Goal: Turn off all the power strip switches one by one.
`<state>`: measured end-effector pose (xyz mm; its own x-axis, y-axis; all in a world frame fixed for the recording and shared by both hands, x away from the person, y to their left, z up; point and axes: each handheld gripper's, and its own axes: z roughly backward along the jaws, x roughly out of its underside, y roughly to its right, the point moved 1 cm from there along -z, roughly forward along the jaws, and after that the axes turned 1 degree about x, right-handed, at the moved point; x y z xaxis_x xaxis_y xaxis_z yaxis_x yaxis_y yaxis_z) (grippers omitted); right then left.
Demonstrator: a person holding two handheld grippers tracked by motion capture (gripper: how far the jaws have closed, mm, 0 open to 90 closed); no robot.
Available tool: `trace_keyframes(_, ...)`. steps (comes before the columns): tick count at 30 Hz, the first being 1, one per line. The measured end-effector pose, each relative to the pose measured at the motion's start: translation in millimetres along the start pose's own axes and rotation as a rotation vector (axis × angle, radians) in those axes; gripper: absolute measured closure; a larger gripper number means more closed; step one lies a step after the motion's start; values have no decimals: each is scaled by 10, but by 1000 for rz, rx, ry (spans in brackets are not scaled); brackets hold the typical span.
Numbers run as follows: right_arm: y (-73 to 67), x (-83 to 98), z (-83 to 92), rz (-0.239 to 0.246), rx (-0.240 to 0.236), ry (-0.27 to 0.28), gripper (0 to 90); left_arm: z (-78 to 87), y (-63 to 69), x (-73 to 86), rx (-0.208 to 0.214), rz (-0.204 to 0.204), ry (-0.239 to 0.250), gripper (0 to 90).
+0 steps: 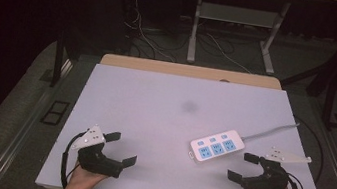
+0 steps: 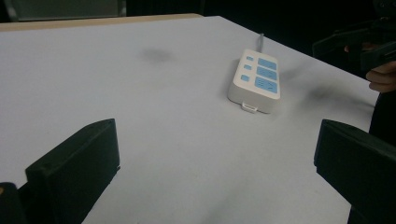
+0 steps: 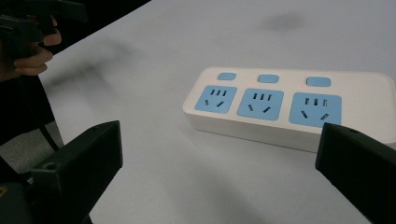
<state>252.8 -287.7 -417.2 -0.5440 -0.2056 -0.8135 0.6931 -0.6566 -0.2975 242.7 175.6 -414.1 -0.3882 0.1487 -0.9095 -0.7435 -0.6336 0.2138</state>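
Here the power strip (image 1: 216, 146) lies flat at the table's (image 1: 155, 102) right side, just ahead of the right gripper (image 1: 245, 167) — jaws spread wide, nothing held, like the left gripper (image 1: 120, 149) — and could be shoved aside if only one jaw meets it.

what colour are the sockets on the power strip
Light blue, set in the white power strip; the three sockets show best in the right gripper view.

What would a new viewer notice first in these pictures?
A white power strip with three blue sockets lies on the right part of the pale table. The left gripper and the right gripper rest near the front edge, jaws open, holding nothing.
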Motion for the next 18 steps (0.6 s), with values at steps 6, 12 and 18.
trace_keyframes(6, -1, 2, -4, -1, -5, -6, 5, 7, -1, 4, 0, 1, 3, 0)
trace_keyframes(12, 5, 4, -8, -1, -7, -13, 6, -1, 3, 8, 1, 0, 1, 0)
trace_keyframes(18, 8, 5, -13, -6, -8, -19, 5, -21, 0, 11, 9, -3, -4, 0)
